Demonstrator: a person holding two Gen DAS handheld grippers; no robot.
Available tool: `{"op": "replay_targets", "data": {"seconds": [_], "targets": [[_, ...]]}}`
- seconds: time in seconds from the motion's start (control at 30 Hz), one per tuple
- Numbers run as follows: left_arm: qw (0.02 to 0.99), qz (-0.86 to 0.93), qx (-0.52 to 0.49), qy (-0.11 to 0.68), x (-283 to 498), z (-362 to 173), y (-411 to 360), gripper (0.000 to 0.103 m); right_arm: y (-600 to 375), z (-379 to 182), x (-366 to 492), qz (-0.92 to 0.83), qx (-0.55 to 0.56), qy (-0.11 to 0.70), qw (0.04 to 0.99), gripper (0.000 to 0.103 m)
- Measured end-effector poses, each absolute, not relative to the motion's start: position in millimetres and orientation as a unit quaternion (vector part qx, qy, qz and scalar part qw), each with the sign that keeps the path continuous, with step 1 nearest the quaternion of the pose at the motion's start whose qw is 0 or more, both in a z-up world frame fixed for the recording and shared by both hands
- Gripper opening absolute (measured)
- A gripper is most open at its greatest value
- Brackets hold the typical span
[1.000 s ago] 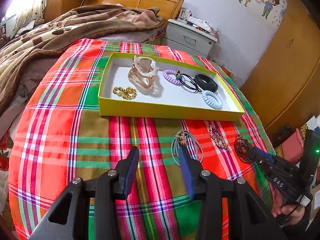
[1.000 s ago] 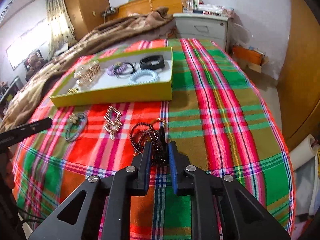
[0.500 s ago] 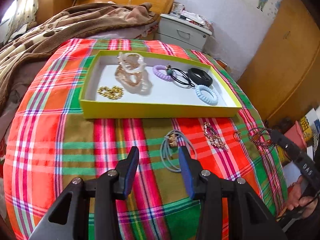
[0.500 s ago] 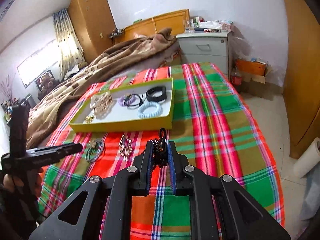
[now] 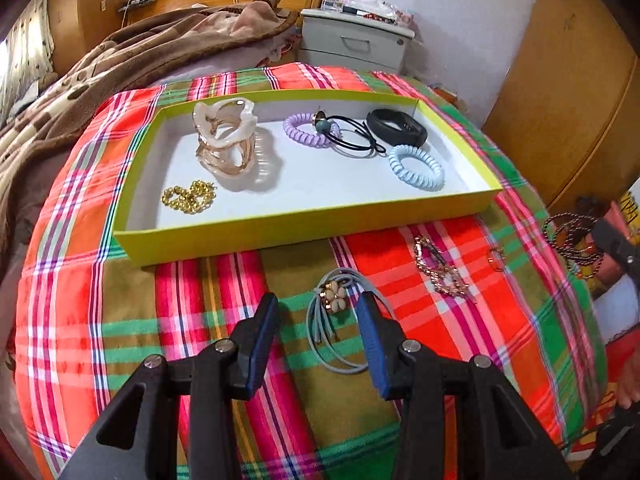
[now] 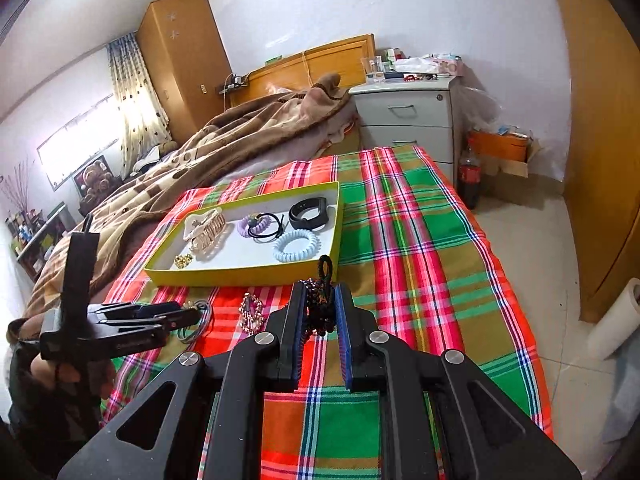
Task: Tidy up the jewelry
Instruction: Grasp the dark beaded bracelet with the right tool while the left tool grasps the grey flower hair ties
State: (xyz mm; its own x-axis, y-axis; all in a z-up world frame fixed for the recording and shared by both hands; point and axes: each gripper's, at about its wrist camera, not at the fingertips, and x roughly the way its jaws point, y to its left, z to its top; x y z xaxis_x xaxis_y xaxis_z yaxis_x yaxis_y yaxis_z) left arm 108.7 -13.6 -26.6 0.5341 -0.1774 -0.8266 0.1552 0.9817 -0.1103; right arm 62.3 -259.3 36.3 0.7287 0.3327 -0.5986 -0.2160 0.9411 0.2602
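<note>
The right gripper pinches a dark beaded bracelet bundle, apparently lifted, near the yellow-green cardboard tray. The left gripper is spread wide around a grey flower-charm hair tie on the plaid cloth.

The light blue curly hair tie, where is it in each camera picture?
Left wrist view: the light blue spiral hair tie lies in the yellow box's right end, nearest its front wall.
Right wrist view: the same tie lies in the box's near right part.
Shared landmark: the black band lies just behind it in both.
</note>
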Motion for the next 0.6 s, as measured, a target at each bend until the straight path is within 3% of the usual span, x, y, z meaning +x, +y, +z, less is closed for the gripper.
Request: {"op": "replay_targets", "data": {"seconds": [0.4, 0.47, 0.6], "targets": [[0.878, -0.08, 0.035, 0.47, 113, -27, -23, 0.042, -252, 35, 68, 0.16, 0.086, 0.341, 0.923, 0.015], [0.878, -0.08, 0.035, 0.471, 114, -26, -24, 0.028, -252, 34, 68, 0.161, 0.087, 0.341, 0.922, 0.015], [0.877, -0.087, 0.039, 0.471, 113, -26, -26, 0.017, -252, 33, 71, 0.161, 0.088, 0.342, 0.921, 0.015]]}}
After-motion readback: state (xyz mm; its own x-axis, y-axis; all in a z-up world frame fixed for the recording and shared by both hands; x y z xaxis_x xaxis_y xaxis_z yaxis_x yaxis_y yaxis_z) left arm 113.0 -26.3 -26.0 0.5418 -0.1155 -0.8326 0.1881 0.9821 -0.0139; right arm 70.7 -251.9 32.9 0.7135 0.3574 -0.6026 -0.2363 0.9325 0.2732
